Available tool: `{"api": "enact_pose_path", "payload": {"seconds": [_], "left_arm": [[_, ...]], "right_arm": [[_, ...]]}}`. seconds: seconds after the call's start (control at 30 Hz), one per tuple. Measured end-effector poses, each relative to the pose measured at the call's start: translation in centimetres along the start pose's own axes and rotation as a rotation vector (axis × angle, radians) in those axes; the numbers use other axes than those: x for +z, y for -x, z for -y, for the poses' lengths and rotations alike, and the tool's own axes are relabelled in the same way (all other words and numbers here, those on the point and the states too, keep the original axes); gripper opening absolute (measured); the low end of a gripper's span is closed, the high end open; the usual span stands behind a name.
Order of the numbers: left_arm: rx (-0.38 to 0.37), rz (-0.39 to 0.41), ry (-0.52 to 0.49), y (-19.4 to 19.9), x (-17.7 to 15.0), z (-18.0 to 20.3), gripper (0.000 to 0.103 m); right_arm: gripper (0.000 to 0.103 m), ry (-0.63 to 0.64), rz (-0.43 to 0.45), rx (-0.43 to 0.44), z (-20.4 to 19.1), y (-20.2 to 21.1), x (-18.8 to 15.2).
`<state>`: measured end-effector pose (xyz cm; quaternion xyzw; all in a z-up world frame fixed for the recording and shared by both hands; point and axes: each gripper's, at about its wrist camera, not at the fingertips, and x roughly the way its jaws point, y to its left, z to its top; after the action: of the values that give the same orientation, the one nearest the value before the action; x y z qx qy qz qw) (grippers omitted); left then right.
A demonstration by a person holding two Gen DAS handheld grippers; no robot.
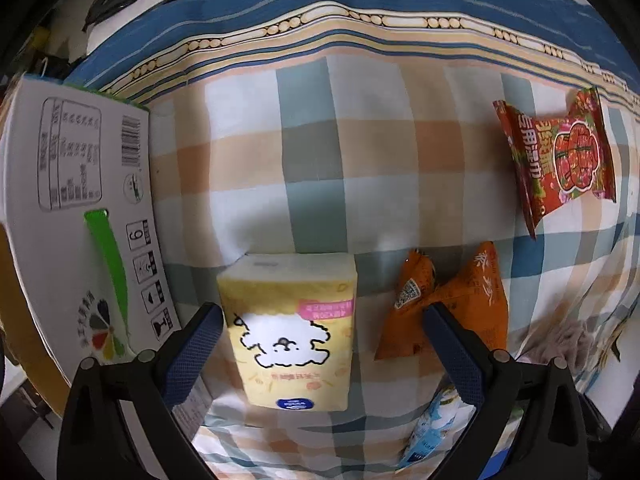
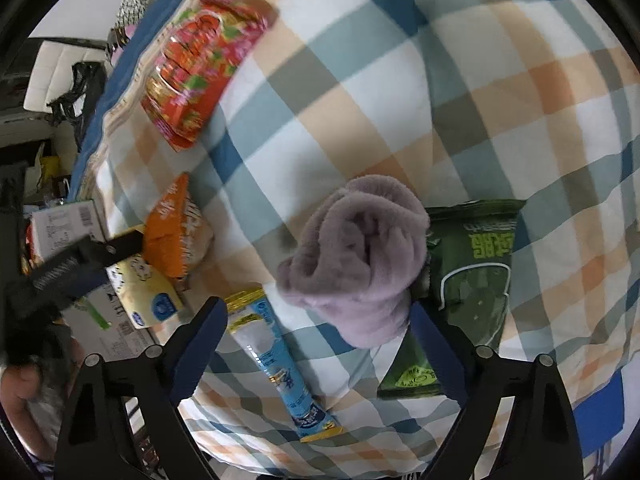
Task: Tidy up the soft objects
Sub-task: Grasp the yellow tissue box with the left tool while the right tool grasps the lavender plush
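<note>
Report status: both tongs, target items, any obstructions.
Left tongs open, straddling yellow tissue pack. Right tongs open around purple towel. Orange packet by left's finger; green packet touches towel.

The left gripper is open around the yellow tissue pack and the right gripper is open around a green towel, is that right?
Not quite. The right wrist view shows the right gripper open around a purple towel; the green thing is a packet beside it. The left gripper and yellow tissue pack are right.

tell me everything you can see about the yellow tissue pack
The yellow tissue pack is a soft, plastic-wrapped block with a white cartoon dog, a pink label and a blue oval logo. It lies flat on the checked bedsheet, between the open jaws of the left gripper, apparently ungripped. A cardboard box sits to its left.
</note>
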<state>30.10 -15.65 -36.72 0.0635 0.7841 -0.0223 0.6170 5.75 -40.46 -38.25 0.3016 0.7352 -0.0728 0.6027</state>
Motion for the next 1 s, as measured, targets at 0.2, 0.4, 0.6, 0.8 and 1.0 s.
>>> {"api": "enact_pose_path", "payload": {"seconds": [0.2,0.4,0.6,0.8,1.0], "left_arm": [[-0.025,-0.02,0.012,0.1,-1.0,-1.1,0.103],[-0.061,-0.006,0.017,-1.7,-2.4,-1.9,0.103],[-0.091,0.016,0.028,-1.9,-5.4,-2.5,0.102],[-0.127,0.073,0.059,-1.2,-7.9,-3.4,0.101],[-0.157,0.058,0.113,-3.4,-8.6,-4.1,0.101]], "right_arm": [[0.088,0.012,-0.003,-0.018,-0.5,-1.2,0.3],[0.073,0.021,-0.006,-0.039,-0.4,-1.1,0.1],[0.069,0.039,-0.019,-0.02,0.6,-0.4,-0.6],[0.069,0.054,-0.025,0.005,0.5,-0.4,-2.1],[0.068,0.045,-0.018,0.002,0.8,-0.3,-1.9]]}}
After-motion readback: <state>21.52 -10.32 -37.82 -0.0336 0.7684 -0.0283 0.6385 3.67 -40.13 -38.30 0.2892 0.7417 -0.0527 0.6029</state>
